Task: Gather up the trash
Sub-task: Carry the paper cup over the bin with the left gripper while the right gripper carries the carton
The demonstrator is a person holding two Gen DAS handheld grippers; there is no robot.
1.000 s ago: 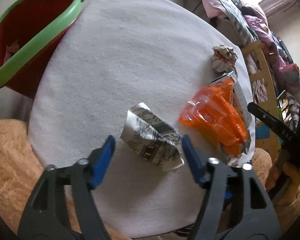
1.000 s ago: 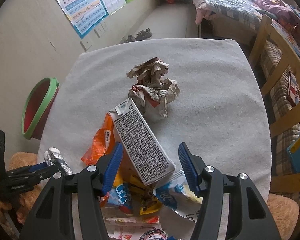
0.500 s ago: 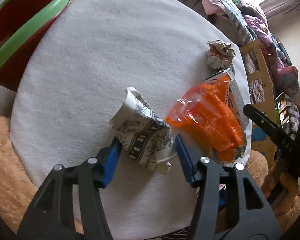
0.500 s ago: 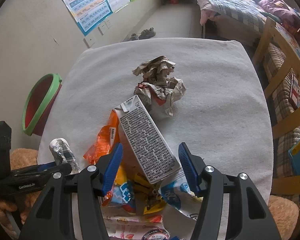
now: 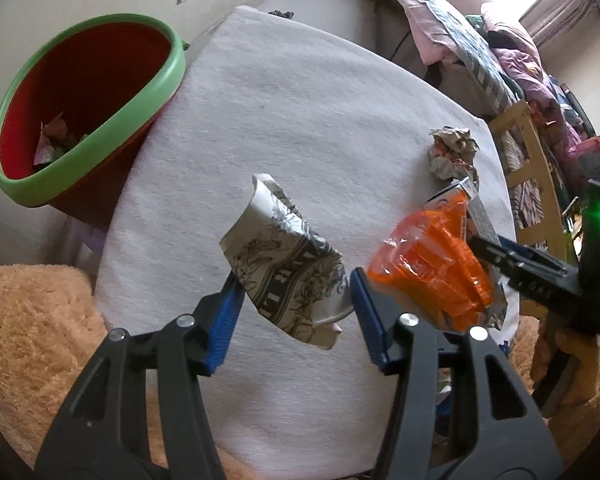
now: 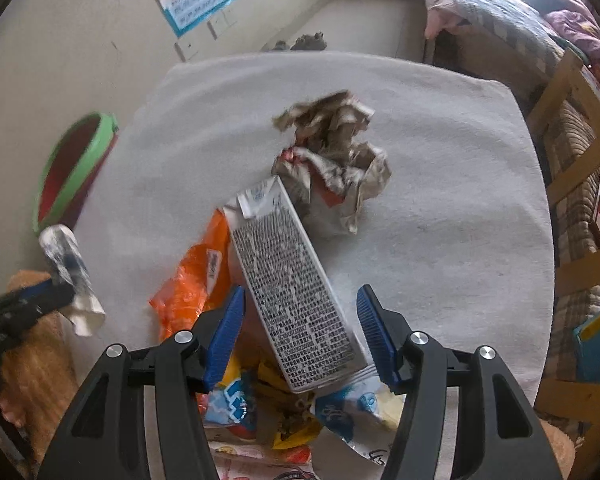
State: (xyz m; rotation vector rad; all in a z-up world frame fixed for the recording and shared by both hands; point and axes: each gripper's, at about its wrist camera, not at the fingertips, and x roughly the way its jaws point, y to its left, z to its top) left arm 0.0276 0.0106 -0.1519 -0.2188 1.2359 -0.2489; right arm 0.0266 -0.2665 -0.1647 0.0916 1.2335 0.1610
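Bin (image 5: pixel 88 120): red, green rim, at the worktop's (image 5: pixel 300 112) left edge; paper scraps already inside. This is where you drop.

Left gripper (image 5: pixel 296 300): pads pinching the crushed cup (image 5: pixel 284 256), which looks lifted off the cloth. The grip sits low on the cup's body; keep the squeeze steady, since the thin paper may buckle and slip. Carry it leftward and let go only once the cup hangs over the bin's mouth, not its rim.

Orange wrapper (image 5: pixel 432 268): just beside the cup, on the right; steer clear so you do not drag it.

Right gripper (image 6: pixel 300 320): jaws spread, straddling the grey carton (image 6: pixel 292 292), pads apparently not pressing it. The carton lies tilted on the wrappers (image 6: pixel 260 404). Hold this one still while the left travels.

Paper wad (image 6: pixel 336 160): beyond the carton, touching its far end.
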